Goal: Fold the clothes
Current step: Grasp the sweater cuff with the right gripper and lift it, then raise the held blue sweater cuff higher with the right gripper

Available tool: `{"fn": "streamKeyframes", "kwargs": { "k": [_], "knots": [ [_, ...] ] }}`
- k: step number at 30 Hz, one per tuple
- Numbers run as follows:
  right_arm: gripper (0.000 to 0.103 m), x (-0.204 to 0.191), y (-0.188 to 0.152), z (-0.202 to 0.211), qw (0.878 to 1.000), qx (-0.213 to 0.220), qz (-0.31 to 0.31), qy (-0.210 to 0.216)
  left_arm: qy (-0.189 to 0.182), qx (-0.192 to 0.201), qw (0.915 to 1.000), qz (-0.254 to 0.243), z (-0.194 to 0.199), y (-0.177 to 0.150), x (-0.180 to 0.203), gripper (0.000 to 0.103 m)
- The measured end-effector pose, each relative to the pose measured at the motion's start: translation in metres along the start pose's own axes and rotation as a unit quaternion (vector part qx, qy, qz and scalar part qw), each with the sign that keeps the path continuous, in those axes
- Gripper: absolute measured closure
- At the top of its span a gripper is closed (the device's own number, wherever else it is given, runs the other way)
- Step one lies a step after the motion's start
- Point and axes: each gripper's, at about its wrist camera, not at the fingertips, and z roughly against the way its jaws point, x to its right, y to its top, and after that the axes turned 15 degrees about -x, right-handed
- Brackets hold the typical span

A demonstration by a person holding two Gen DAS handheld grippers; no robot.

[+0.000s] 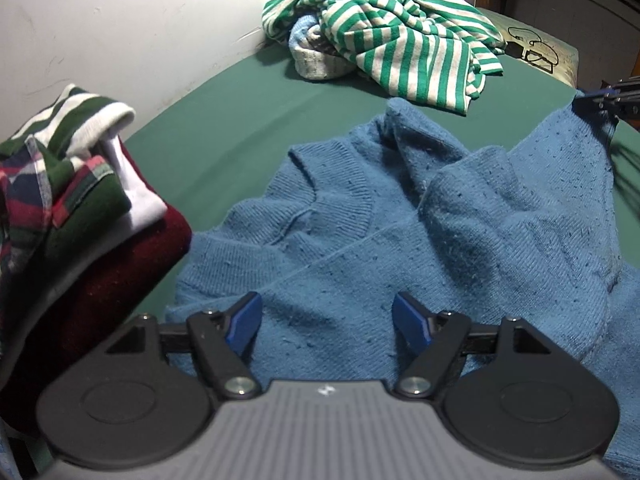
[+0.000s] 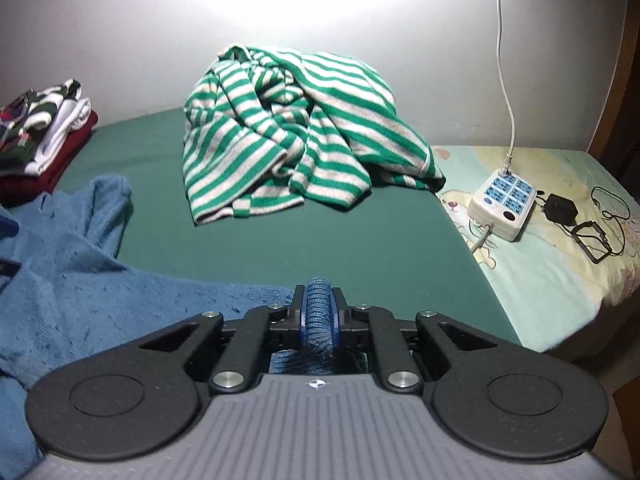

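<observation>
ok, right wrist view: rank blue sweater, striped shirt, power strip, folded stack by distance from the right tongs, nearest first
1. blue sweater: clamped in the right tongs, spreading left.
2. power strip: ahead right, on the pale printed sheet.
3. green-and-white striped shirt: heaped ahead, centre. Close to the strip in range; order between them is uncertain.
4. folded stack: far left by the wall.

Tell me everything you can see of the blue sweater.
The blue sweater is a speckled knit with a ribbed neckline, lying crumpled and unfolded on the green sheet. The right gripper is shut on a bunched edge and lifts that corner. The left gripper hangs open above the near part. A folded stack sits at its left.
</observation>
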Motion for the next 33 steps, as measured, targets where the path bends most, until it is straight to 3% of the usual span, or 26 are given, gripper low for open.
{"fn": "streamKeyframes", "kwargs": {
  "k": [3, 4, 15, 23, 33],
  "knots": [
    [0.092, -0.006, 0.010, 0.030, 0.999, 0.031, -0.009, 0.031, 0.001, 0.010, 0.9999, 0.006, 0.006, 0.001, -0.001, 0.058],
    [0.092, -0.009, 0.014, 0.041, 0.998, 0.041, -0.010, 0.042, 0.004, 0.013, 0.9999, 0.004, 0.008, 0.001, 0.000, 0.060],
    [0.092, -0.028, 0.039, 0.150, 0.978, 0.155, -0.016, 0.137, 0.009, 0.015, 0.9998, 0.000, -0.001, 0.004, 0.002, 0.058],
    [0.092, -0.071, 0.025, 0.179, 0.960, 0.158, 0.052, 0.226, -0.001, 0.023, 0.9997, 0.012, -0.002, 0.001, -0.003, 0.056],
    [0.092, -0.128, 0.004, 0.208, 0.924, 0.151, 0.140, 0.321, 0.001, 0.028, 0.9993, 0.025, -0.002, -0.002, -0.006, 0.047]
  ]
}}
